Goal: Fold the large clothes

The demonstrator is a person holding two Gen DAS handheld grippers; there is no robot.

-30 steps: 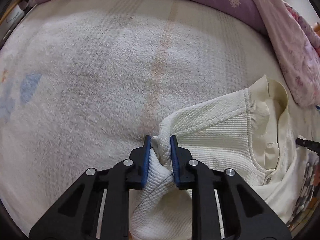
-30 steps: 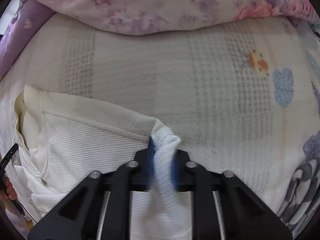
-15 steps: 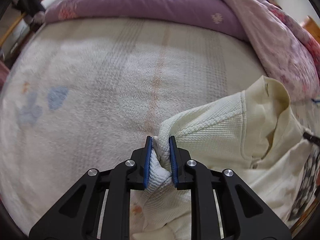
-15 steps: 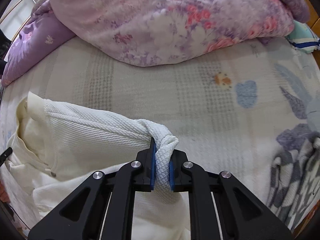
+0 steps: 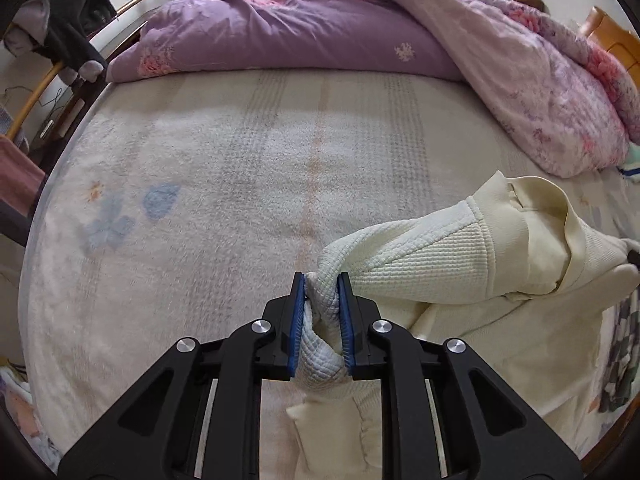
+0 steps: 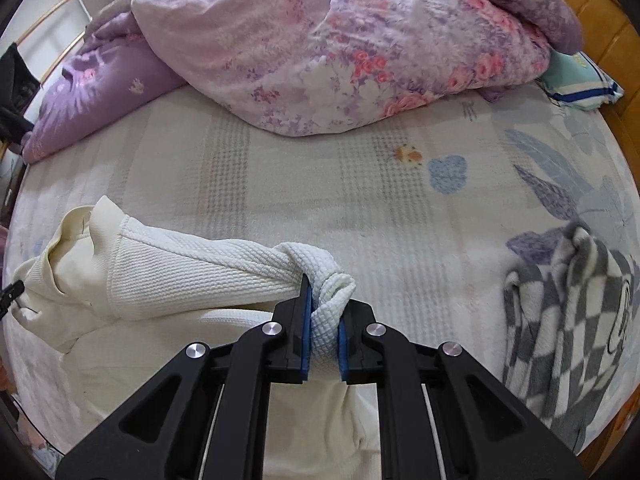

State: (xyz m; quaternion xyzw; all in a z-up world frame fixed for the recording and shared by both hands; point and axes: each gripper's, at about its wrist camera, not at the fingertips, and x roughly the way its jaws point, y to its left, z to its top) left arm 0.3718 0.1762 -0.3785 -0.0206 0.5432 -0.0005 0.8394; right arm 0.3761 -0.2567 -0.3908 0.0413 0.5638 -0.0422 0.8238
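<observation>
Both grippers have risen since a second ago, and the cream top that lay flat on the bed now hangs stretched between them, clear of the blanket at its upper edge.

Nearest, the left gripper [image 5: 323, 280] has its 2 blue pads nearly together, pinching a bunched twist of the cream top [image 5: 420, 268] at 1 shoulder. The right gripper [image 6: 325, 292] is closed just as narrowly on the other shoulder of the same garment [image 6: 192, 272]. The waffle-knit fabric runs taut from each grip toward the smooth collar, which stands up between the 2 tools. The lower part of the top trails down and lies crumpled on the white blanket [image 5: 224, 184] near the front edge of the bed.

Beside the right gripper, toward the bed's right edge, sits a grey and white checked cloth [image 6: 568, 320]. Further out the blanket is bare, with faint blue flower prints. Along the far edge a purple duvet [image 5: 288, 28] and a pink floral quilt [image 6: 340, 44] are heaped together, and a small blue-striped pillow [image 6: 580, 84] lies at the far right corner.
</observation>
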